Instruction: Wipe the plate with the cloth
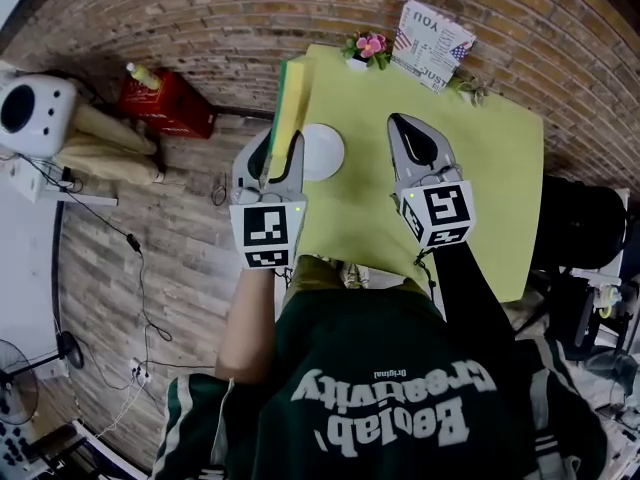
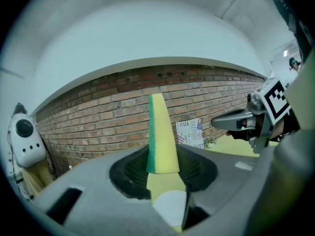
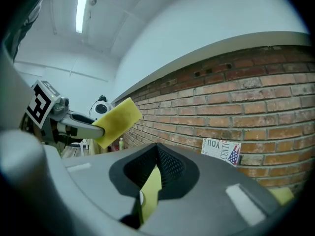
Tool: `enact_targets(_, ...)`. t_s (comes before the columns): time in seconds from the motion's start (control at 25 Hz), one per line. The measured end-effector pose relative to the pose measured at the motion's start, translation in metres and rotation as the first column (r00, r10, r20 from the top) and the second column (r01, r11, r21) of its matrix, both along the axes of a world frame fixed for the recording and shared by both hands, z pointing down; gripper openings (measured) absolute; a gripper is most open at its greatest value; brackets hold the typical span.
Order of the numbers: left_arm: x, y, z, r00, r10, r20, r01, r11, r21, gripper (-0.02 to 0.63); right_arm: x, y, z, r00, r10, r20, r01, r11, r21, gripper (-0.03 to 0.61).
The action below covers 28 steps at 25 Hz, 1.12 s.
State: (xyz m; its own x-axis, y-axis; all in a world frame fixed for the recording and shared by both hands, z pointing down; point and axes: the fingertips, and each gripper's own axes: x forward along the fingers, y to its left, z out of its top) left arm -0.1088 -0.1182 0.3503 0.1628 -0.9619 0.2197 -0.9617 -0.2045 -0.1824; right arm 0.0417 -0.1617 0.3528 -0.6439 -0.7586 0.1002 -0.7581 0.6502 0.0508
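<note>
A yellow cloth with a green edge (image 1: 289,98) stands up from my left gripper (image 1: 284,140), which is shut on it above the left edge of the yellow-green table (image 1: 500,158). The white plate (image 1: 325,152) lies on the table just right of that gripper. In the left gripper view the cloth (image 2: 160,136) rises between the jaws, and the plate (image 2: 170,206) shows below them. My right gripper (image 1: 402,123) hovers over the table's middle, shut with nothing in it. The right gripper view shows the cloth (image 3: 117,121) at the left.
A small pot of flowers (image 1: 367,48) and a printed card with a flag (image 1: 432,42) stand at the table's far edge by the brick wall. A red crate with a bottle (image 1: 165,103) and a white appliance (image 1: 35,113) are on the floor at the left. A black seat (image 1: 585,223) is at the right.
</note>
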Motion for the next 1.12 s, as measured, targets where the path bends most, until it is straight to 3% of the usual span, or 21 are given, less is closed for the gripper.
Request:
enact_targets(0.24,0.004,0.01,-0.017,0.999,-0.024,0.031,0.022,0.999,0.046,0.138,0.0,0.017,-0.003,0.997,-0.036,-0.067,0.038,0.999,0.024,0.011)
enact_targets(1.12,-0.004,0.018,-0.028,0.998,-0.061,0.028,0.059,0.996,0.06,0.138,-0.001,0.022,-0.016,0.999,-0.042,-0.024,0.043,0.998,0.04,0.011)
